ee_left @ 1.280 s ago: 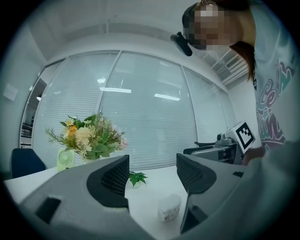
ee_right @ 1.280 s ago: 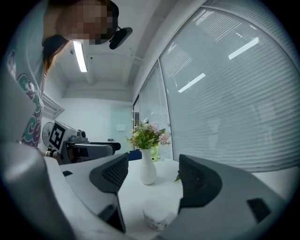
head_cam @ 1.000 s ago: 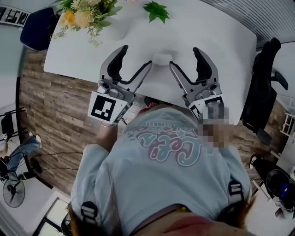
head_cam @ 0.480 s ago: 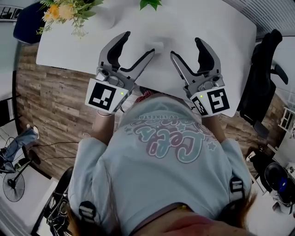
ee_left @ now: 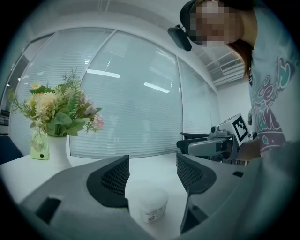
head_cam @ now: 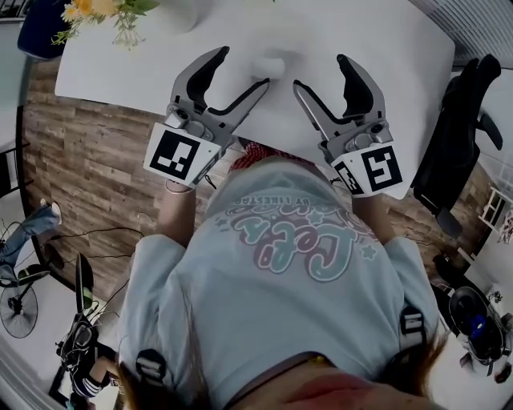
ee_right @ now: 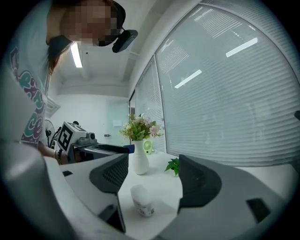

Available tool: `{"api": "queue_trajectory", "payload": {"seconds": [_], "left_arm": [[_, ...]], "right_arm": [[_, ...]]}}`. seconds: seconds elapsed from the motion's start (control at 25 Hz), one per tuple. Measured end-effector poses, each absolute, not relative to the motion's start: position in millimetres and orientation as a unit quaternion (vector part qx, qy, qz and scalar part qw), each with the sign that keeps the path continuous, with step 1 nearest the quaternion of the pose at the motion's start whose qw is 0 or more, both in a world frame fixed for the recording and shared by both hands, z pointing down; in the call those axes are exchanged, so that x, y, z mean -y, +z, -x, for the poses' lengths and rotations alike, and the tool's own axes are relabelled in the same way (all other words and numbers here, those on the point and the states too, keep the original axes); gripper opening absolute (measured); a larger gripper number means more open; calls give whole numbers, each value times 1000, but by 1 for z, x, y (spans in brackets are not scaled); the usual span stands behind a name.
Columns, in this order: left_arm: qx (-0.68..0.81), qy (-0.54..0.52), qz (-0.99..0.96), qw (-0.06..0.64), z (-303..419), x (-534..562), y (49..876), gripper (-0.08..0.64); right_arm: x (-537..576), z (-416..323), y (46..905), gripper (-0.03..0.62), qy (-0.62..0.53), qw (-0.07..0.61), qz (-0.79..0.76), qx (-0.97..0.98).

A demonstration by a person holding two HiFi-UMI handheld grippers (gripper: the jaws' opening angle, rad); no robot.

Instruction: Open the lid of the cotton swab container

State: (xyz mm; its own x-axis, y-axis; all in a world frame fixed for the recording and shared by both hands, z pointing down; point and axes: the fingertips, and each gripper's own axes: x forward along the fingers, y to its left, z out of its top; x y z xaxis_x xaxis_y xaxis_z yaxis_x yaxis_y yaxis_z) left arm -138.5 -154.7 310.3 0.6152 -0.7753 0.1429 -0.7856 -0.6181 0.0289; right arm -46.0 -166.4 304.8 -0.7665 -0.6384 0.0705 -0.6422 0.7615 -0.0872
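Note:
The cotton swab container (head_cam: 269, 66) is a small white round tub with its lid on, standing upright on the white table (head_cam: 385, 56). It shows in the left gripper view (ee_left: 153, 205) and the right gripper view (ee_right: 142, 200), low between each pair of jaws but further out than the tips. My left gripper (head_cam: 237, 66) is open, just left of the tub. My right gripper (head_cam: 322, 74) is open, just right of it. Neither touches the tub.
A white vase of flowers (ee_left: 56, 150) stands at the table's far left (head_cam: 120, 12), with a small green plant (ee_right: 173, 165) beyond the tub. A dark chair (head_cam: 461, 144) stands to the right of the table. Wood-patterned floor lies below the near table edge.
Both grippers have moved forward over the table toward the tub, staying open. The view has shifted so the tub and flowers sit higher in the frame.

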Motion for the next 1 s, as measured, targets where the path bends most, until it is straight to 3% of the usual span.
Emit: {"api": "queue_trajectory", "payload": {"seconds": [0.36,1.0], "left_arm": [[399,85,-911,63,141,159,344,287],[279,135,-950,30,143,166,397,313]], "right_arm": [[166,48,318,322,62,31,-334,940],[170,68,328,322,57,38,-328,942]]}}
